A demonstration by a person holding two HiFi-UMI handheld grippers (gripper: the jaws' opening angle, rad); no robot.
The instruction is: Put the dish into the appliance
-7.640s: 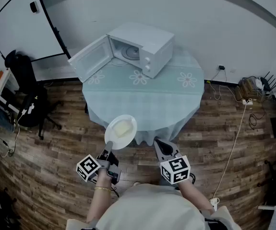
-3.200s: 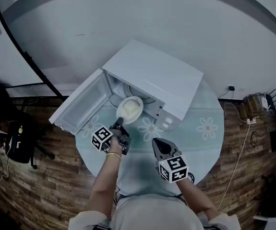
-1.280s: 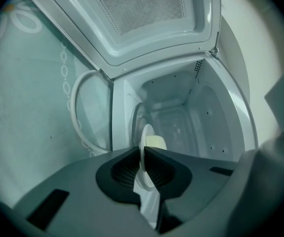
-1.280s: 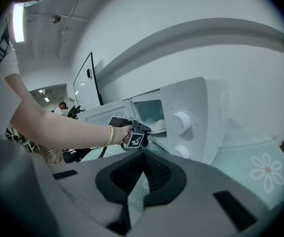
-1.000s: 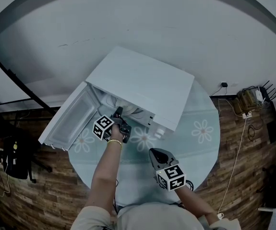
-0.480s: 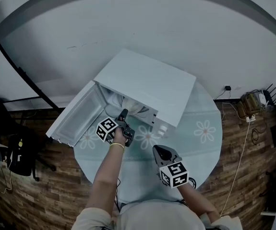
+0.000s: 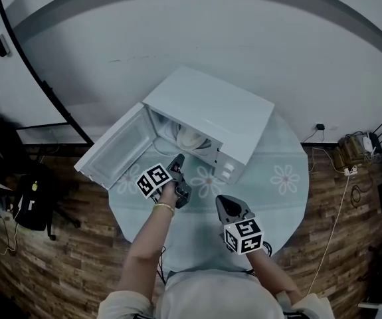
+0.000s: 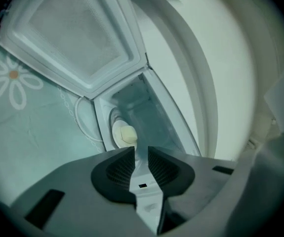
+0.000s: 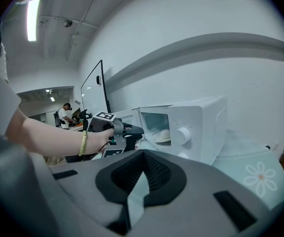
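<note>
White plate (image 7: 191, 138) sits inside the microwave (image 7: 210, 111), left claw (image 7: 177, 159) parted, just narrowing on nothing, right claw (image 7: 224, 201) pinched shut, empty, and a careless swing could clip the door (image 7: 114, 153).

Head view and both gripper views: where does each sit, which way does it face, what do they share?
Head view: on the person's head, steeply down onto microwave and round table; both forearms, left gripper, right gripper.
Left gripper view: on the left gripper, into the open microwave at the dish; own jaws, just been closing, apart, empty.
Right gripper view: on the right gripper, toward the microwave's front; own shut jaws, left forearm.
All three share the microwave.
</note>
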